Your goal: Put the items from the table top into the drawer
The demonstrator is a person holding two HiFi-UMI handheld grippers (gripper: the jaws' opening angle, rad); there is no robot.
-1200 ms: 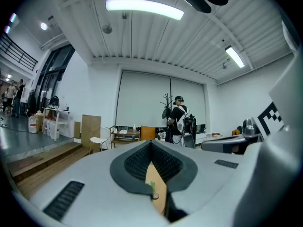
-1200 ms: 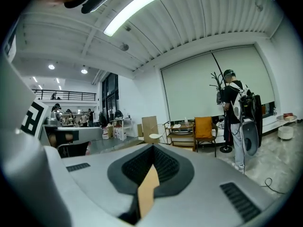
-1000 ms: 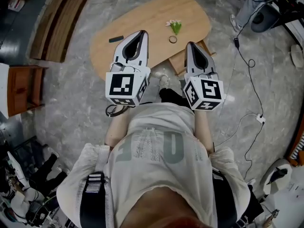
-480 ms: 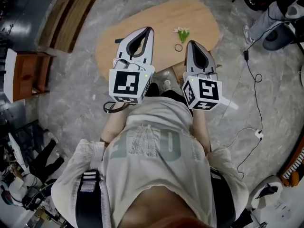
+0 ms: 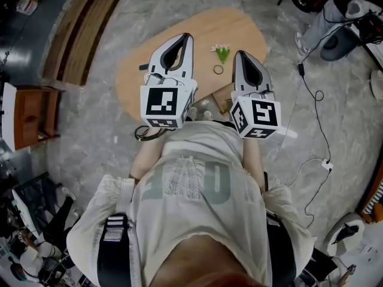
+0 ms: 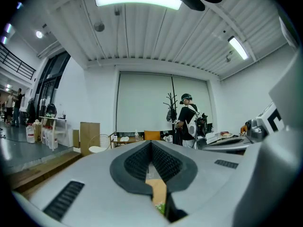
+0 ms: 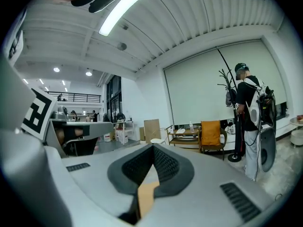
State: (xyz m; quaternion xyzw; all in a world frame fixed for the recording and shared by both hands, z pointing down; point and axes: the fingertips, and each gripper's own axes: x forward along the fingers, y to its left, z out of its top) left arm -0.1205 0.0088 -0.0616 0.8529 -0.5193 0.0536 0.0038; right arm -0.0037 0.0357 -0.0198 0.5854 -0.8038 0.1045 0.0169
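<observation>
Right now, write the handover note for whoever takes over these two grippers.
Left gripper: shut, empty, held level over the table's near side.
Right gripper: shut, empty, alongside it.
On the oval wooden table: a flower sprig, a small ring and a dark flat item partly hidden by the left gripper.
Drawer: looks pulled out at the table's near edge, between the grippers; contents not visible.
Done: nothing visibly stowed.
Left: all three items into the drawer.
</observation>
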